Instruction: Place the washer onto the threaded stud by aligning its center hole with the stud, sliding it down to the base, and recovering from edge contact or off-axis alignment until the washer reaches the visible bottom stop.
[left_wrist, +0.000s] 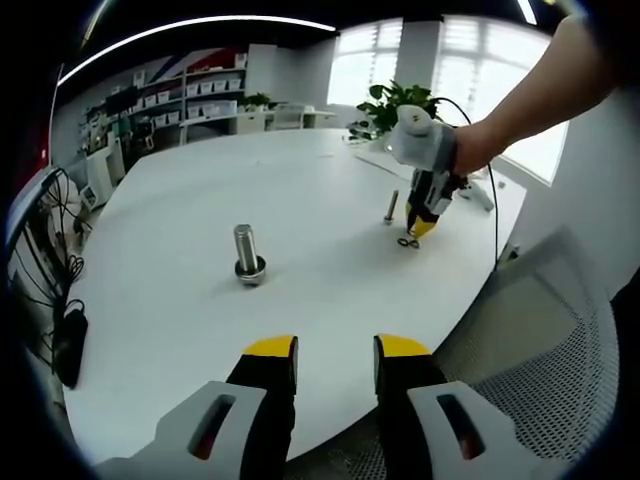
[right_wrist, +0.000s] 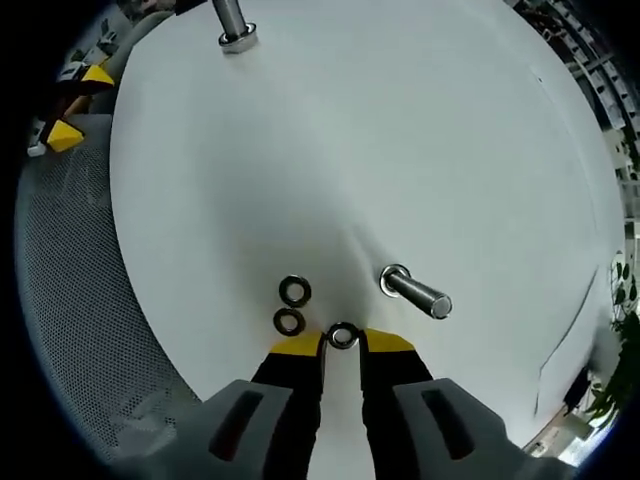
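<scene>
While tilted down, right hand-held gripper (right_wrist: 342, 343) straddles washer (right_wrist: 342, 335) (jaws apart).

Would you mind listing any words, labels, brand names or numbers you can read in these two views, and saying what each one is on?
No text can be read in either view.
Boxes on the shelves in the left gripper view: any labels are too small and blurred to read.
Washers, studs, table and both grippers, left and right: no markings visible.

Black claws (left_wrist: 335, 352), yellow tips, grey housings
</scene>
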